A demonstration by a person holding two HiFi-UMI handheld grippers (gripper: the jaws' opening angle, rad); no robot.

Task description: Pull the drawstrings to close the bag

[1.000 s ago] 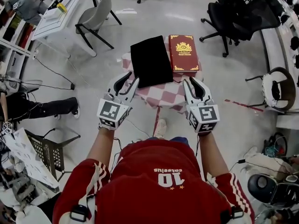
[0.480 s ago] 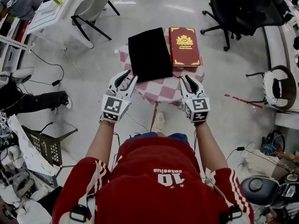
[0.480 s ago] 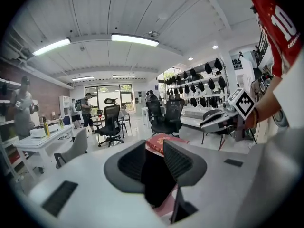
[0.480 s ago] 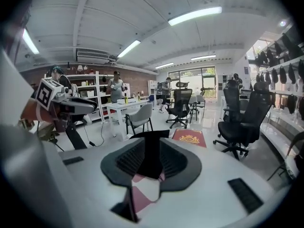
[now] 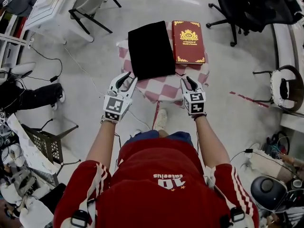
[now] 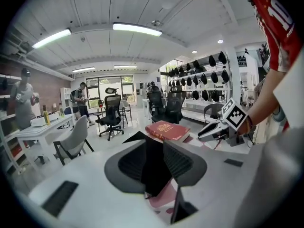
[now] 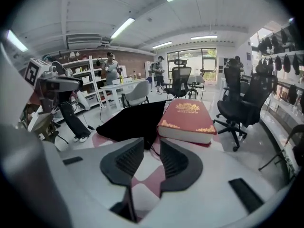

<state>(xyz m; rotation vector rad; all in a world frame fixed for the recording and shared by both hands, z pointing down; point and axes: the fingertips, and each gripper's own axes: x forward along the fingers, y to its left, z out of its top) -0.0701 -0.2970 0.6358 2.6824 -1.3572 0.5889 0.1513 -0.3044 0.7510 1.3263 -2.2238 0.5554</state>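
A flat black bag (image 5: 151, 50) lies on a small table with a red-and-white checked cloth (image 5: 167, 88). My left gripper (image 5: 126, 78) hovers open at the table's near left edge, just short of the bag's near corner. In the left gripper view the bag (image 6: 153, 167) shows through the gap between the jaws. My right gripper (image 5: 185, 81) hovers over the near right of the cloth, open with a narrow gap and holding nothing. In the right gripper view the bag (image 7: 135, 119) lies ahead to the left, and a thin dark cord (image 7: 153, 151) trails from its near corner.
A thick red book (image 5: 188, 42) lies beside the bag on its right. Office chairs (image 5: 247, 8), a grey chair (image 5: 92, 4) and a white desk (image 5: 45, 6) ring the table. Cables and a black crate (image 5: 47, 148) lie on the floor at left.
Both grippers have moved forward toward the table's near edge. The right gripper's jaws stand closer together than before. The bag and book have not moved.
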